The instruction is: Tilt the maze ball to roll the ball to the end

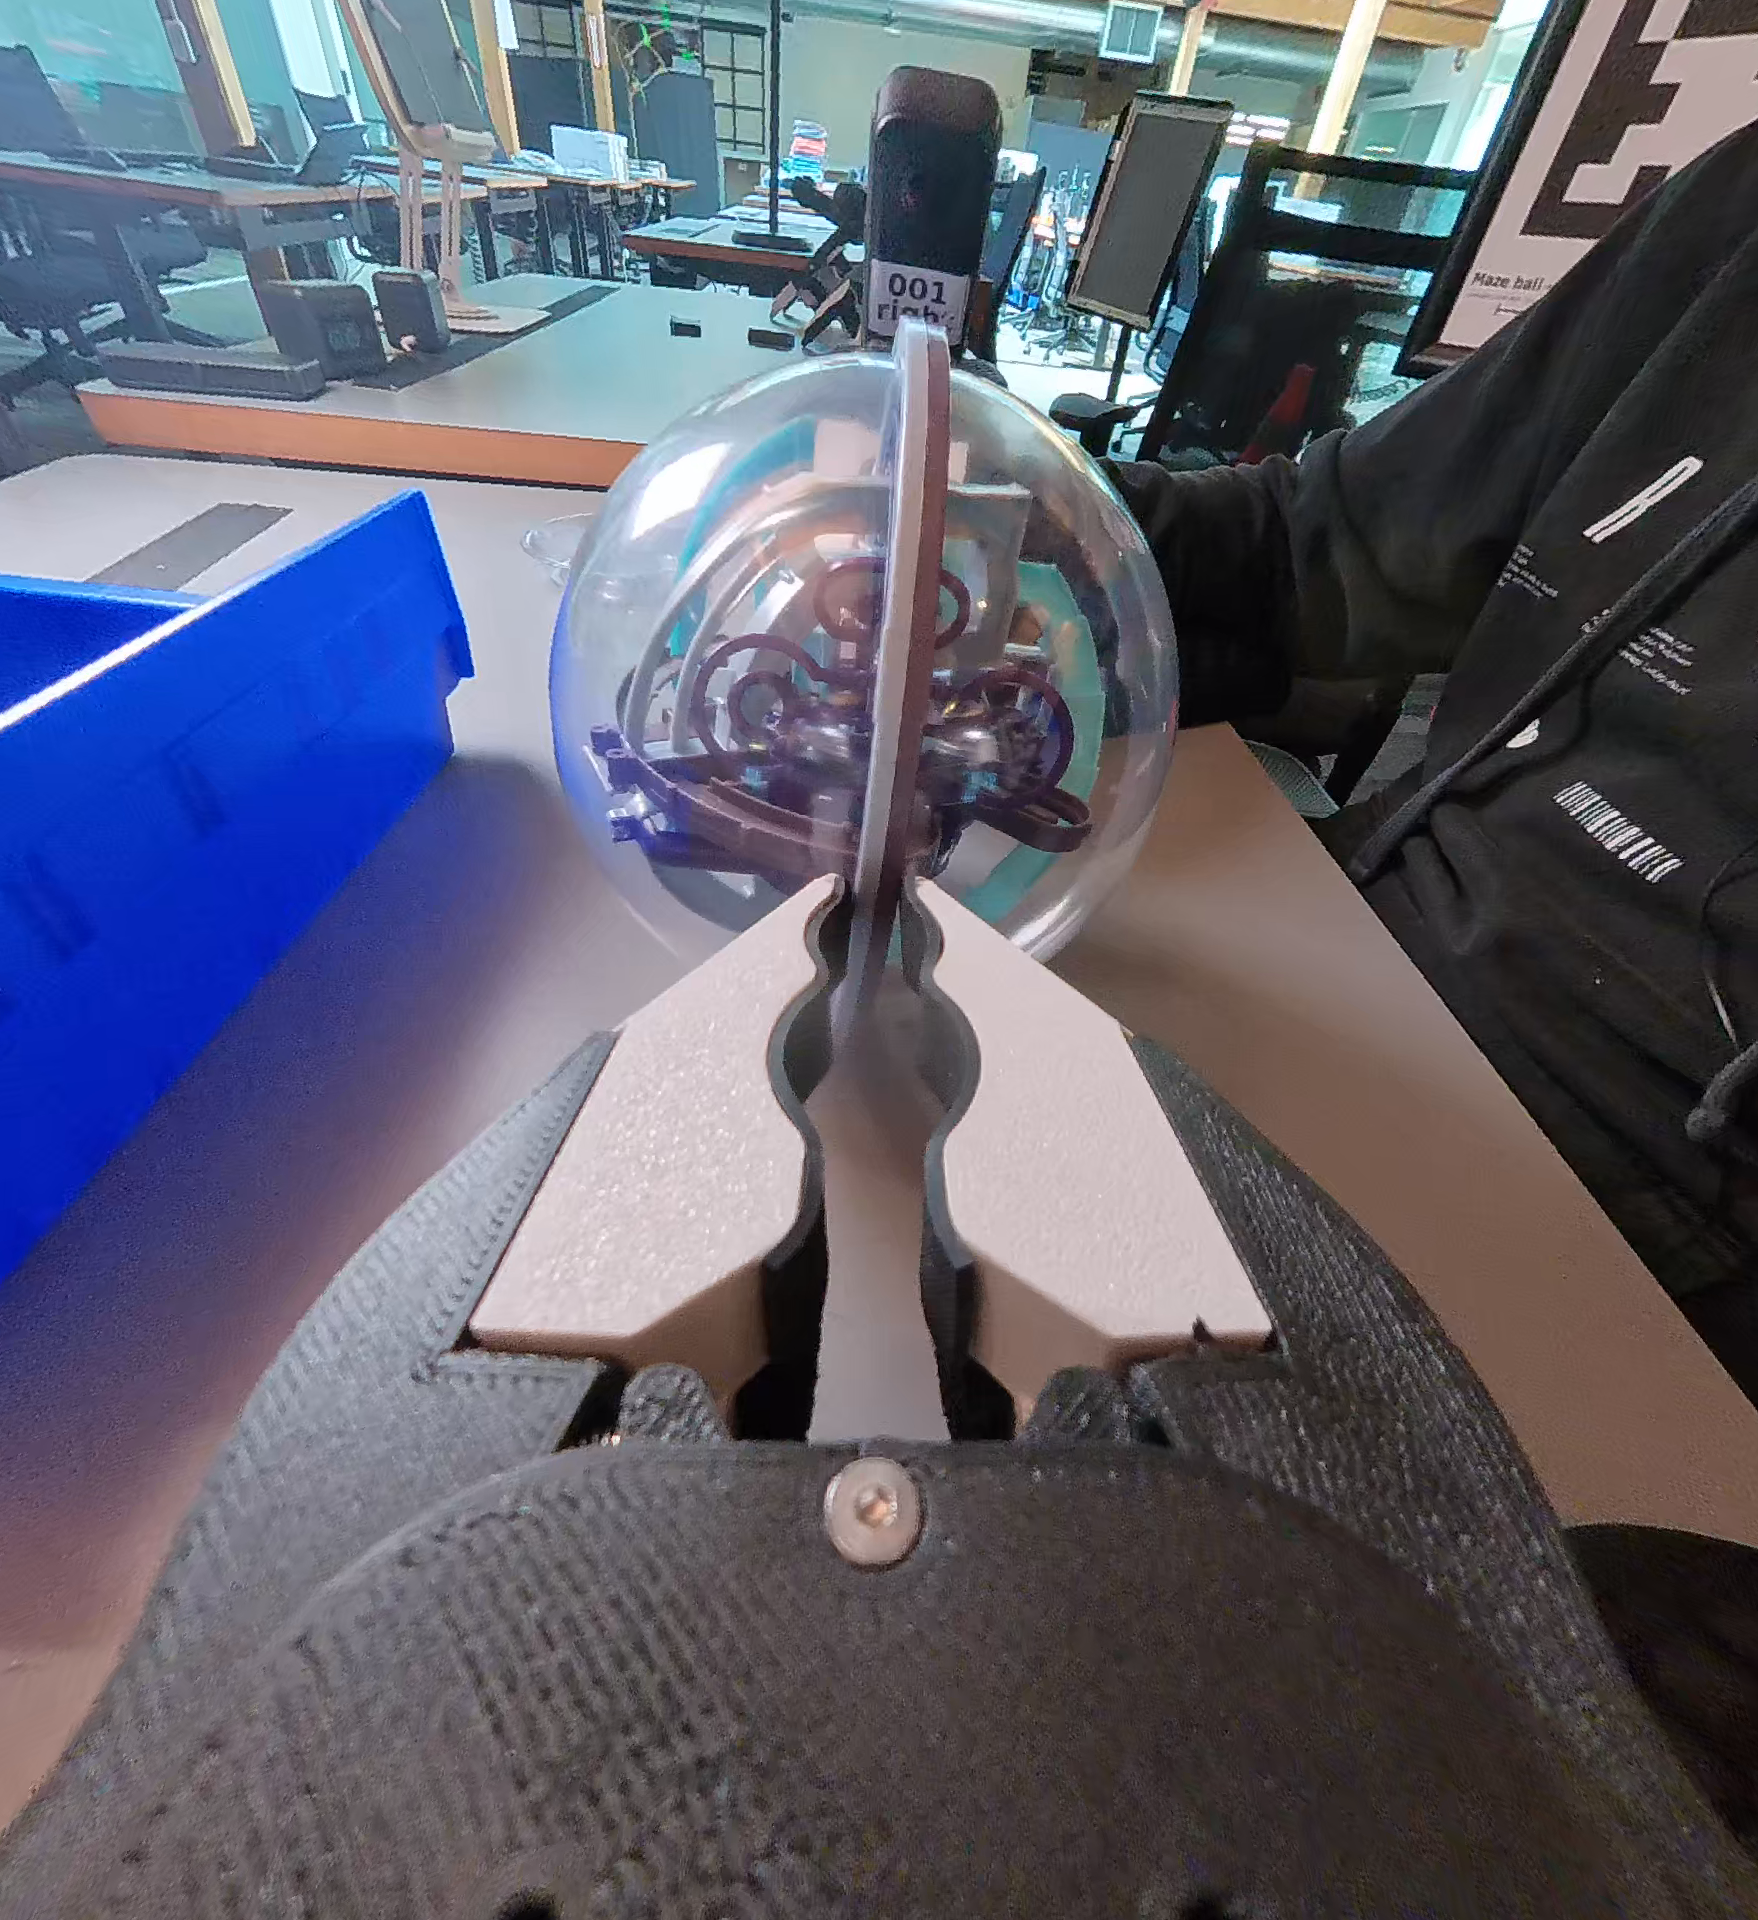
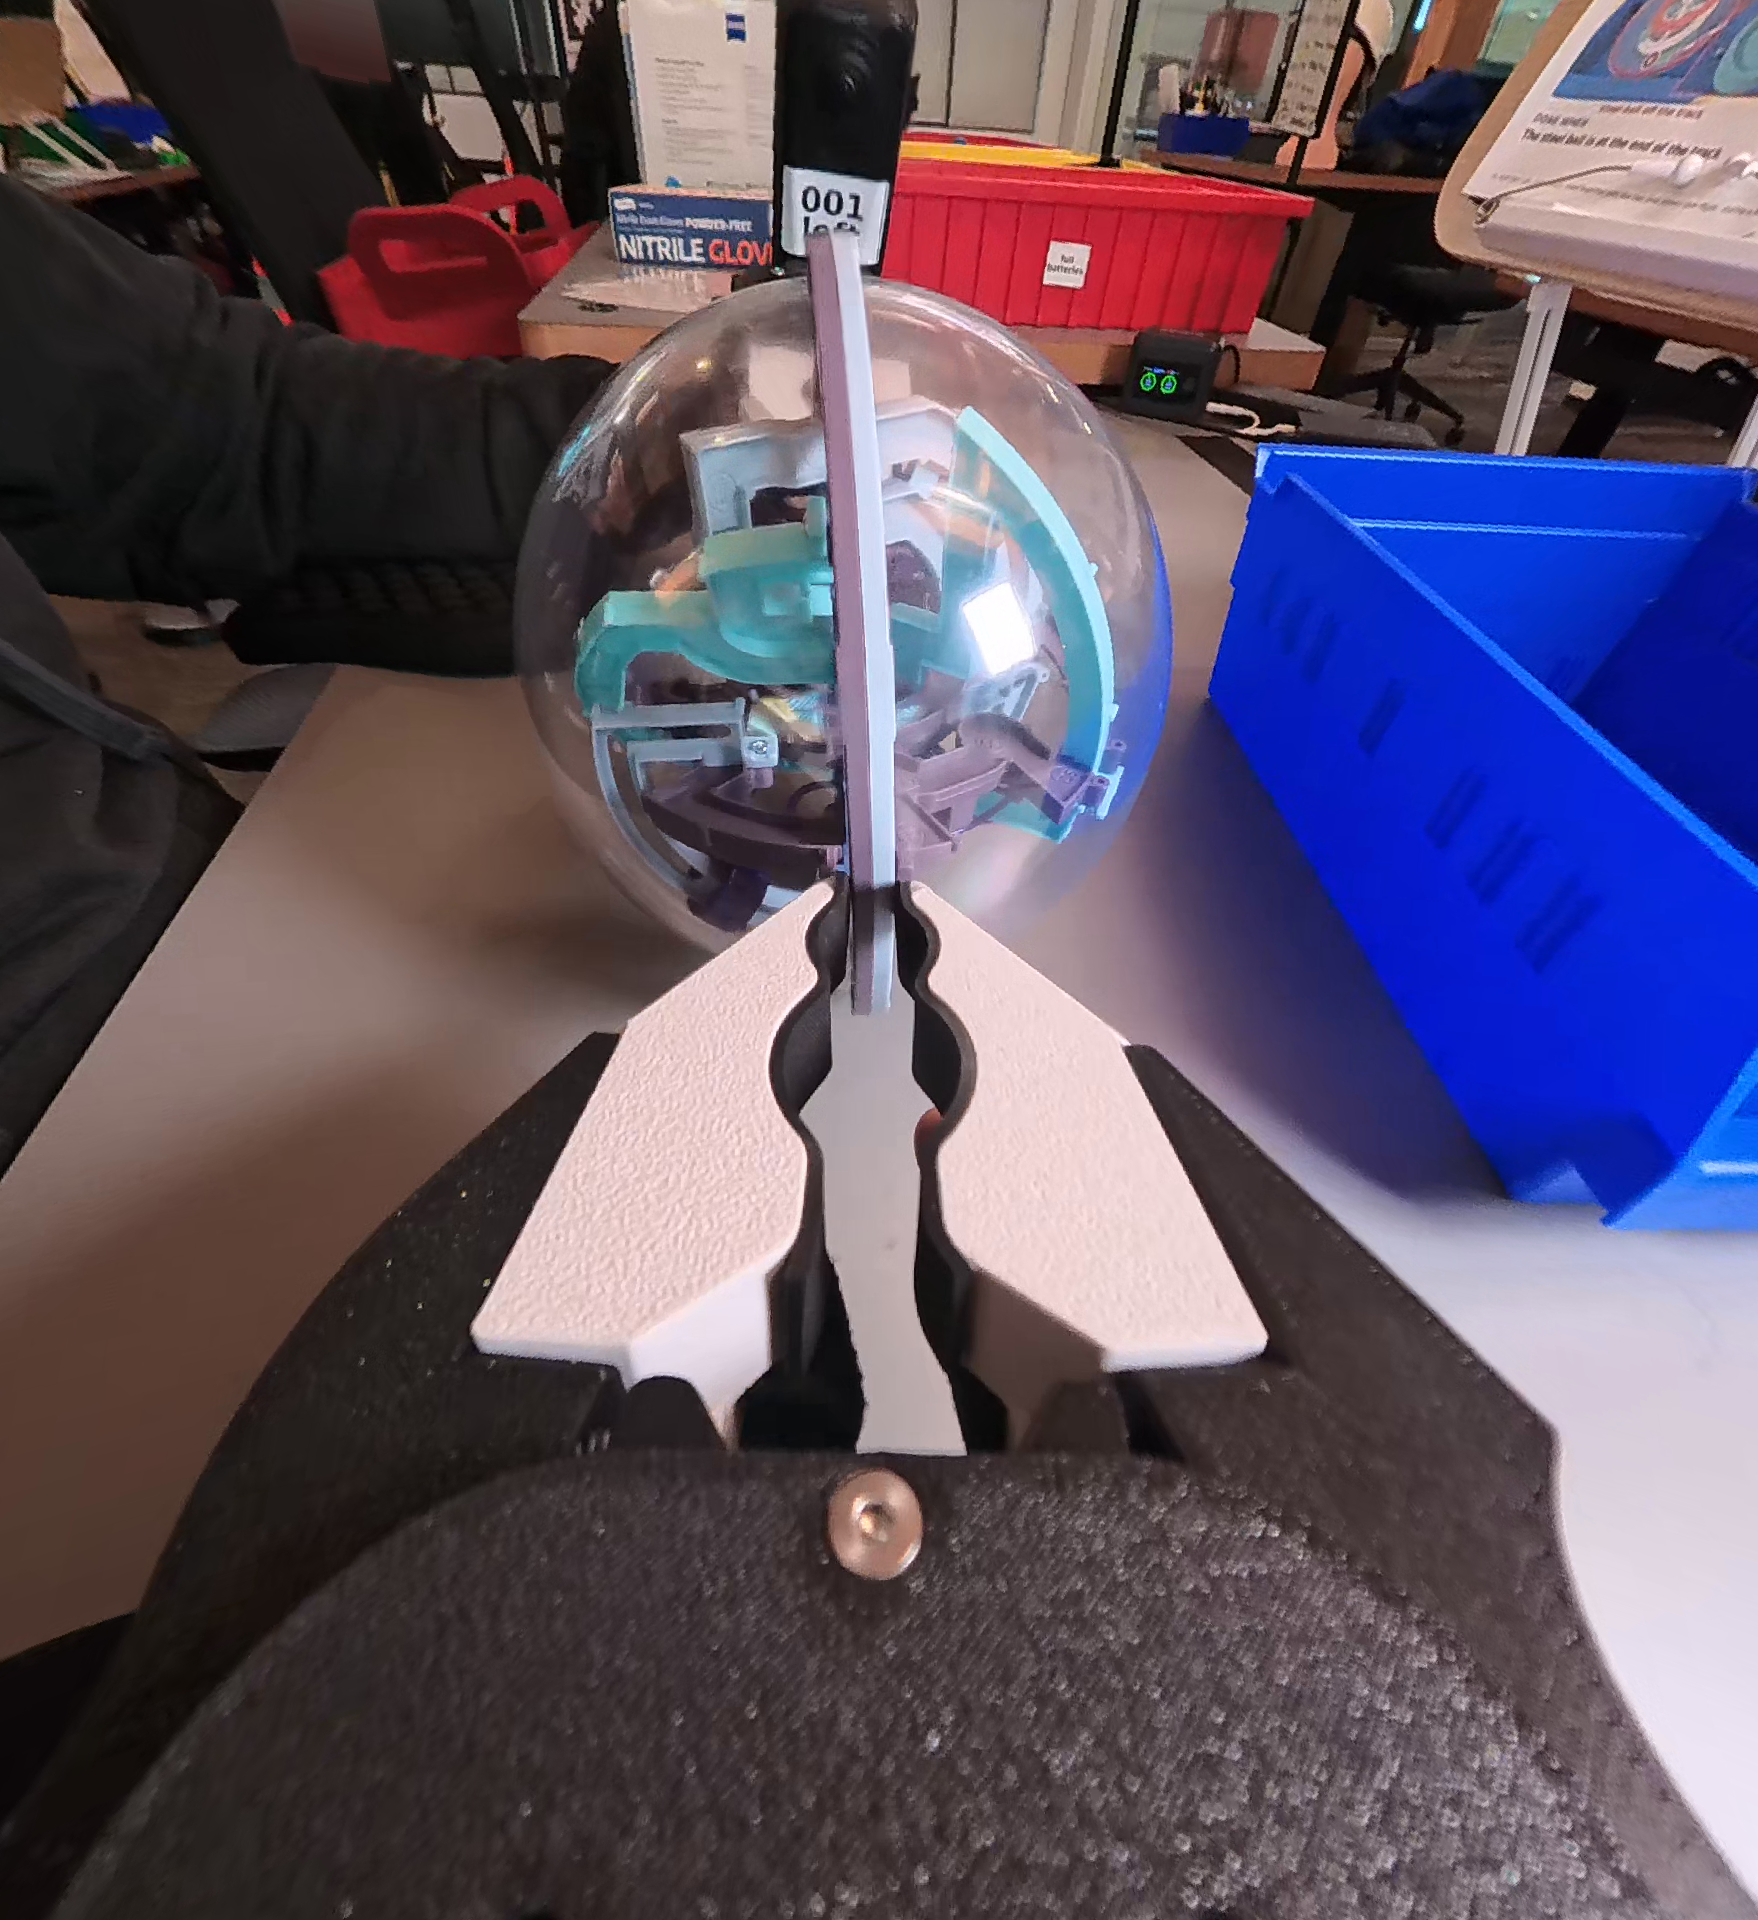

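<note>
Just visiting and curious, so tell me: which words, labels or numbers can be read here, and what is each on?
I do not quote writing; this is where it stands.
White sticker, on the dark post behind the maze ball: short, legible.
Blue carton: large print.
Red bin: small white label, blurred.
Clipped sheet on a stand: legible lines.
Black hoodie: white print, mostly too small.
Framed poster: caption, partly hidden.
</note>
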